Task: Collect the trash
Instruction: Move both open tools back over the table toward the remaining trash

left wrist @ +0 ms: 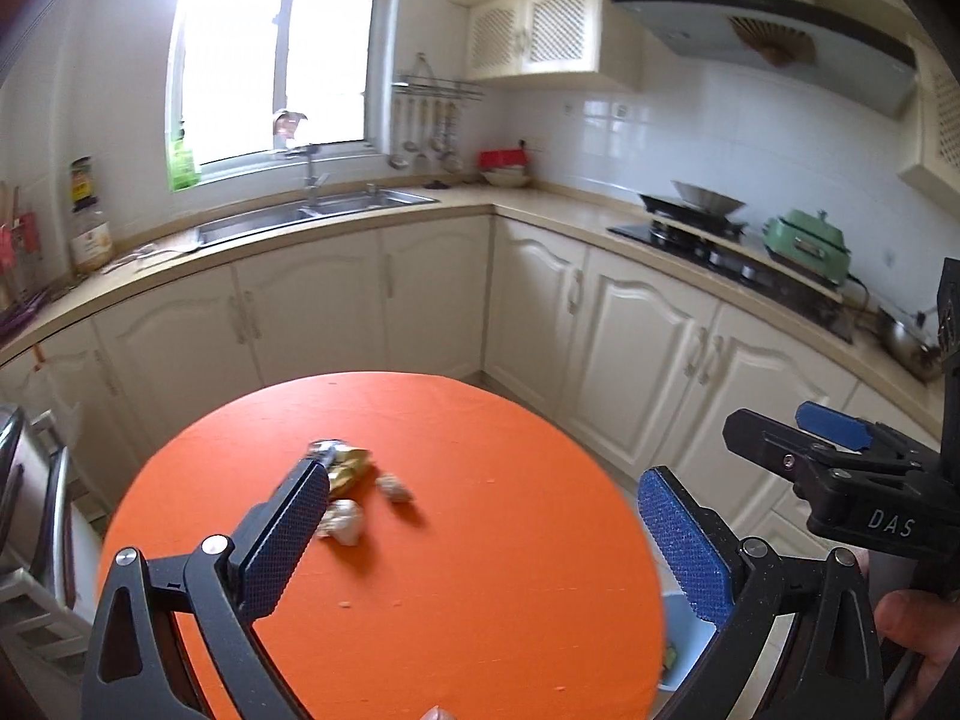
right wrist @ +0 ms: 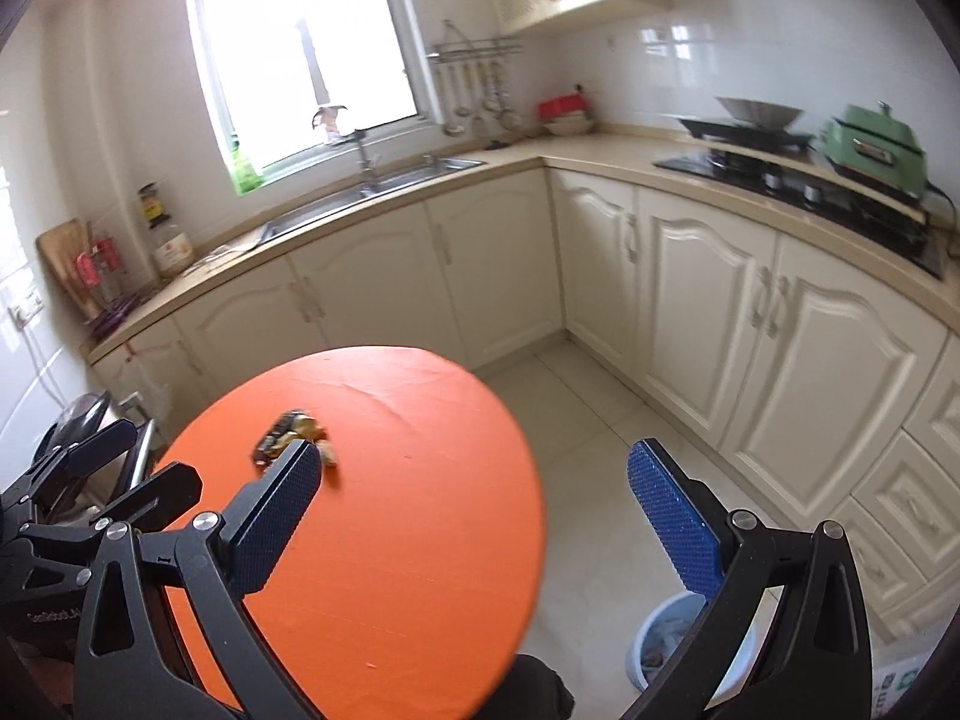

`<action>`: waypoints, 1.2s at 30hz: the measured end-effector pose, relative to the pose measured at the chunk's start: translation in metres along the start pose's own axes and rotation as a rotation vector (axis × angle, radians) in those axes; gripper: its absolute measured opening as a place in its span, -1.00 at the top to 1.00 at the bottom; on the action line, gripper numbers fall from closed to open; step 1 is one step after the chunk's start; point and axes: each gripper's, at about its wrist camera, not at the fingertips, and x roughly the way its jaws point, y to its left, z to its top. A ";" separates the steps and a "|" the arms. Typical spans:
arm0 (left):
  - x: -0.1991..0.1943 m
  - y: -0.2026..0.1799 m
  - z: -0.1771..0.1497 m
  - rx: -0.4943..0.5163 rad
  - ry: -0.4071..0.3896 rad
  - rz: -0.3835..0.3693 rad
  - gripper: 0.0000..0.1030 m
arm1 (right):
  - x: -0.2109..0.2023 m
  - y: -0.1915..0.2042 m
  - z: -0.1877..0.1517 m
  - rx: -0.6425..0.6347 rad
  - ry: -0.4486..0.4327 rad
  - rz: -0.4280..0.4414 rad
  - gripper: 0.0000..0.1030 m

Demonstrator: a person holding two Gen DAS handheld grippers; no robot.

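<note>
Hovering above a round orange table [left wrist: 420, 570], the left gripper [left wrist: 480, 516] has its blue-padded fingers spread wide with nothing between them. A small heap of trash lies on the cloth toward the far left of the tabletop: a crumpled gold-and-silver wrapper [left wrist: 345, 462] and just beside it two pale lumps [left wrist: 393, 487], perhaps garlic skins or shells, though the blur makes that hard to call. The left finger's tip overlaps the wrapper in this view; whether it touches I cannot tell.

The right gripper [right wrist: 474, 516] is also wide open and empty, held off the table's right edge, its right finger over the tiled floor. Below it a light blue waste bin [right wrist: 645, 642] stands on the floor just beside the table, with some scraps already inside. A hand [left wrist: 918, 636] grips the right tool's handle at the lower right of the left camera's view
</note>
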 end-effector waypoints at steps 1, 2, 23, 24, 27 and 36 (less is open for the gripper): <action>-0.007 0.006 -0.004 -0.009 -0.006 0.016 -0.97 | 0.002 0.009 0.001 -0.014 0.002 0.012 -1.00; -0.015 0.015 -0.009 -0.016 -0.011 0.036 -0.97 | 0.005 0.019 0.002 -0.032 0.006 0.023 -1.00; 0.064 0.118 -0.009 -0.166 0.151 0.194 -0.97 | 0.156 0.144 -0.010 -0.236 0.206 0.143 -1.00; 0.072 0.122 -0.007 -0.169 0.160 0.199 -0.97 | 0.170 0.147 -0.011 -0.242 0.221 0.140 -1.00; 0.095 0.140 0.000 -0.187 0.184 0.206 -0.97 | 0.213 0.157 -0.015 -0.264 0.282 0.122 -1.00; 0.156 0.164 0.018 -0.213 0.231 0.217 -0.97 | 0.300 0.171 -0.034 -0.313 0.425 0.112 -0.74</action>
